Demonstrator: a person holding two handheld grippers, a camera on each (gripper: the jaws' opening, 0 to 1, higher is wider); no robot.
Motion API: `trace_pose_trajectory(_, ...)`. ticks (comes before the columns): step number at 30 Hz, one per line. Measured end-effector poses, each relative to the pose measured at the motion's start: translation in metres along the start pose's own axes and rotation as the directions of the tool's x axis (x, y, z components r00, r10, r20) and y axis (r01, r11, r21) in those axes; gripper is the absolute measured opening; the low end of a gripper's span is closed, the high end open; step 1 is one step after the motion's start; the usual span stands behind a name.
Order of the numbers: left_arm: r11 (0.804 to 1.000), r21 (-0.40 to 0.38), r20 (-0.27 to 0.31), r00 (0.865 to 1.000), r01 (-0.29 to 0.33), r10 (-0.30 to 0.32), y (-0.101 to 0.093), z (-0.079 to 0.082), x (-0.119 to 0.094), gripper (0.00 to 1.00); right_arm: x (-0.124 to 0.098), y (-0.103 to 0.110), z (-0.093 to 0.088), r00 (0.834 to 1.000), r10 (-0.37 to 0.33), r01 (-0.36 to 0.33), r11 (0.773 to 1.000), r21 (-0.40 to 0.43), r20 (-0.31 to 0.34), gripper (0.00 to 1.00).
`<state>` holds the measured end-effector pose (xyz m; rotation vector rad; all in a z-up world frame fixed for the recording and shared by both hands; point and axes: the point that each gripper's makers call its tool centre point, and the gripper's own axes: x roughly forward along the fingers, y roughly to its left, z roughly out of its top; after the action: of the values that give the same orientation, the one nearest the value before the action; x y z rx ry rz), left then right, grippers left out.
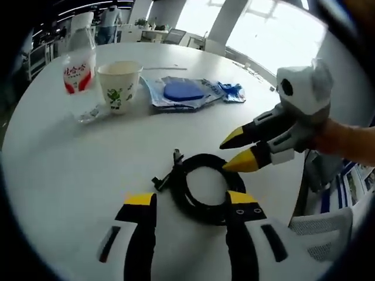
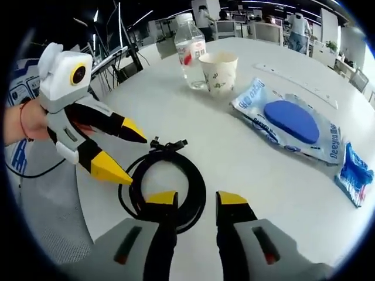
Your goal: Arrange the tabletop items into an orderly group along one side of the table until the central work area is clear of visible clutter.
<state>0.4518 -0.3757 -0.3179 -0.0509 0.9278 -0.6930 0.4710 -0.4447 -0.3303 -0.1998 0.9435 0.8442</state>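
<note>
A coiled black cable (image 1: 202,158) (image 2: 196,184) lies on the round white table (image 1: 70,158) (image 2: 258,170) near its edge. My left gripper (image 1: 191,199) (image 2: 132,157) is open, its jaws set either side of the coil's near part. My right gripper (image 2: 196,200) (image 1: 231,153) is open too, its yellow tips at the coil's other side and one jaw over the loop. Further along stand a water bottle (image 1: 79,64) (image 2: 190,50) and a paper cup (image 1: 119,85) (image 2: 220,70) side by side. Beside them lie a clear packet with a blue disc (image 1: 179,92) (image 2: 290,120) and a small blue wrapper (image 1: 231,91) (image 2: 354,172).
The table's edge runs close beside the cable. A white mesh chair (image 1: 328,228) stands just off it. A person's hand (image 1: 345,140) (image 2: 23,123) holds each gripper. Office desks and chairs sit in the background.
</note>
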Motion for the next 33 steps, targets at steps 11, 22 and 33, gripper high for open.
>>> trace_pose_trajectory(11,0.999,0.001,-0.026,0.999,-0.032,0.032,0.0,-0.007,0.008,0.35,0.007,0.0,-0.007,0.999,-0.029,0.029,1.0,-0.003,-0.02,0.13)
trace_pose_trajectory(22,0.996,-0.023,-0.072,0.994,-0.082,0.08,0.008,-0.01,0.015,0.16,0.007,-0.002,-0.006,0.998,-0.067,0.067,0.997,0.044,-0.008,0.07)
trace_pose_trajectory(33,0.994,-0.042,-0.09,0.992,-0.096,0.092,0.006,-0.01,0.014,0.1,0.001,-0.003,-0.004,0.998,-0.069,0.068,0.995,0.072,0.006,0.05)
